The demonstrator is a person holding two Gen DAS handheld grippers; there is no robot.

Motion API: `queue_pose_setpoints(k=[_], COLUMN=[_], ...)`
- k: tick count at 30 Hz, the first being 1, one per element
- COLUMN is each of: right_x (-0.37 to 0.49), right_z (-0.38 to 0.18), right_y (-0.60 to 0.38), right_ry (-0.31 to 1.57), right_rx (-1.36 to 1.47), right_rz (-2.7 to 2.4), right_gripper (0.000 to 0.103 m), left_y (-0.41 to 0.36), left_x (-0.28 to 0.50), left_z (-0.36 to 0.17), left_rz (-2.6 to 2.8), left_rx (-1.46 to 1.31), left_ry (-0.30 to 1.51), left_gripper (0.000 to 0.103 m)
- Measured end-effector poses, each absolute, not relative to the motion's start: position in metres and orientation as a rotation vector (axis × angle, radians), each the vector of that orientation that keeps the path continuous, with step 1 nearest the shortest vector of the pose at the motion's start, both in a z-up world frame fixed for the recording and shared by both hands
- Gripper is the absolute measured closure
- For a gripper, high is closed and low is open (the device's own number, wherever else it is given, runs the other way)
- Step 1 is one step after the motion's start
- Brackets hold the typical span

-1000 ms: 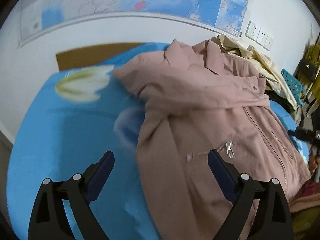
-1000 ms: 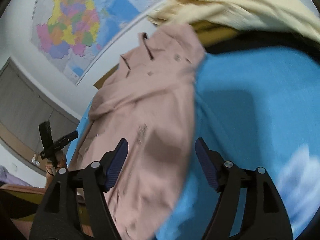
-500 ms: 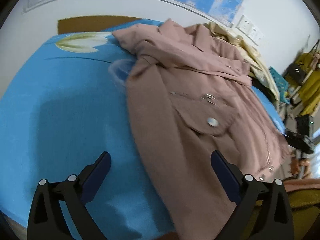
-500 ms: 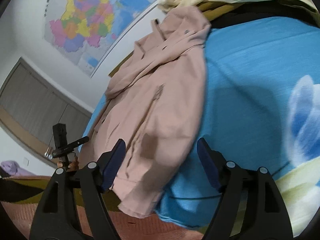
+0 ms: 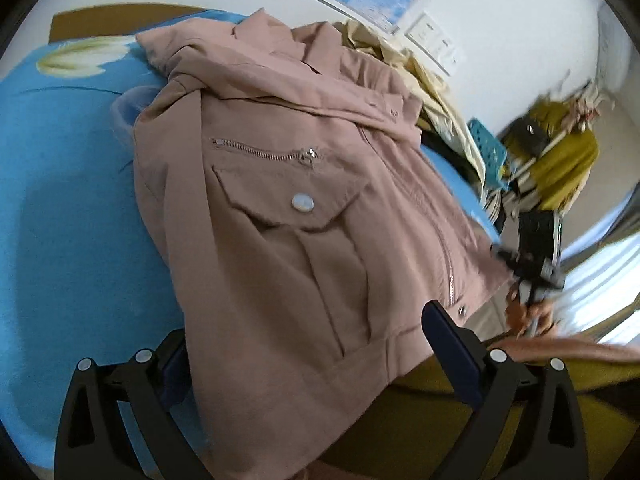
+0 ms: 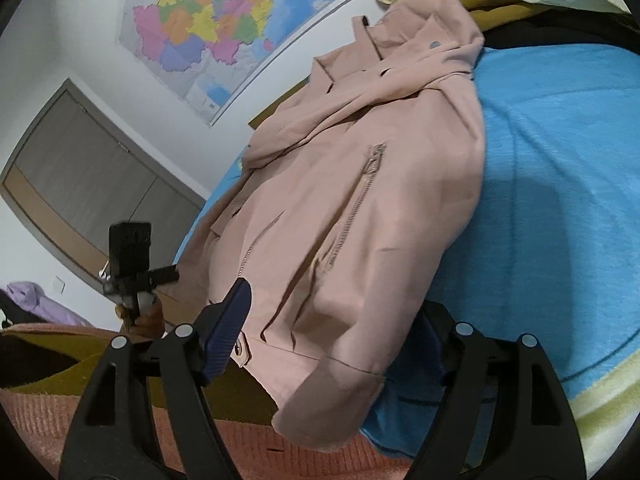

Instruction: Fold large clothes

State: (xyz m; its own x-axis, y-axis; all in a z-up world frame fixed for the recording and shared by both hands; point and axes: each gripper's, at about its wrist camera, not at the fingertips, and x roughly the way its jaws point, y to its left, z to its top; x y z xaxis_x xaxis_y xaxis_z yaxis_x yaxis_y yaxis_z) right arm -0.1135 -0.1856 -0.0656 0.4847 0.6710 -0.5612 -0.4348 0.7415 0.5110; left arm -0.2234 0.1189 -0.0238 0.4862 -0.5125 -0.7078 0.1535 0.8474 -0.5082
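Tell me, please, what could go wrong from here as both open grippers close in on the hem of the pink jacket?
1. The pink jacket hangs its hem over the edge of the blue bedspread; a one-sided pull could drag it off.
2. The left gripper and right gripper straddle the hem; closing could catch only one layer, or the bedspread too.
3. The metal chest zipper and the snap button could snag in the fold.
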Motion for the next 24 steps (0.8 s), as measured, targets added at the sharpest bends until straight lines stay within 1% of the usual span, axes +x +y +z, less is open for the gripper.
queue_pose_setpoints(k=[2, 3, 4, 5, 7, 8, 9, 10, 12, 13, 14, 15, 17, 19, 24], right_x=[-0.112, -0.111, -0.109, -0.108, -0.105, -0.105, -0.104, -0.104, -0.104, -0.106, -0.109, -0.112, -0.124, -0.138, -0.17], right_z=[-0.066, -0.067, -0.067, -0.068, -0.071, -0.073, -0.075, -0.077, -0.082, -0.082, -0.079, -0.074, -0.056, -0.036, 0.004], right_y=[-0.182, -0.183, -0.184, -0.186, -0.195, -0.199, -0.201, -0.203, -0.208, -0.21, -0.212, -0.213, -0.215, -0.215, -0.211], right_ry=[0.815, 0.817, 0.817, 0.816, 0.814, 0.812, 0.813, 0.817, 0.819, 0.811, 0.795, 0.772, 0.707, 0.654, 0.562], right_rx=[0.326, 0.331, 0.336, 0.35, 0.398, 0.418, 0.435, 0.454, 0.521, 0.561, 0.59, 0.608, 0.625, 0.6, 0.572], right_rz=[0.7, 0.7, 0.698, 0.687, 0.663, 0.659, 0.657, 0.66, 0.681, 0.705, 0.725, 0.741, 0.787, 0.803, 0.859], right_gripper=[0.029, 0.034, 0.039, 0.043, 0.062, 0.065, 0.073, 0.082, 0.09, 0.093, 0.094, 0.095, 0.096, 0.096, 0.096], left_y=[0.113, 0.109, 0.108, 0.104, 0.106, 0.106, 0.109, 0.107, 0.101, 0.102, 0.104, 0.111, 0.13, 0.147, 0.169], left_x=[-0.217, -0.215, -0.214, -0.213, -0.212, -0.211, -0.21, -0.21, -0.208, -0.207, -0.206, -0.205, -0.208, -0.216, -0.244], left_z=[-0.022, -0.022, -0.021, -0.021, -0.021, -0.02, -0.021, -0.021, -0.02, -0.019, -0.019, -0.019, -0.015, -0.006, 0.03], left_rz=[-0.388, -0.363, -0.345, -0.32, -0.299, -0.276, -0.25, -0.197, -0.109, -0.101, -0.117, -0.148, -0.208, -0.259, -0.293], left_rx=[-0.397, -0.374, -0.351, -0.317, -0.303, -0.301, -0.296, -0.268, -0.193, -0.193, -0.221, -0.284, -0.417, -0.516, -0.564], left_ry=[0.983, 0.98, 0.979, 0.978, 0.974, 0.969, 0.965, 0.962, 0.972, 0.975, 0.981, 0.993, 0.977, 0.939, 0.838], left_gripper=[0.008, 0.011, 0.016, 0.018, 0.024, 0.027, 0.035, 0.049, 0.065, 0.069, 0.084, 0.093, 0.097, 0.098, 0.1])
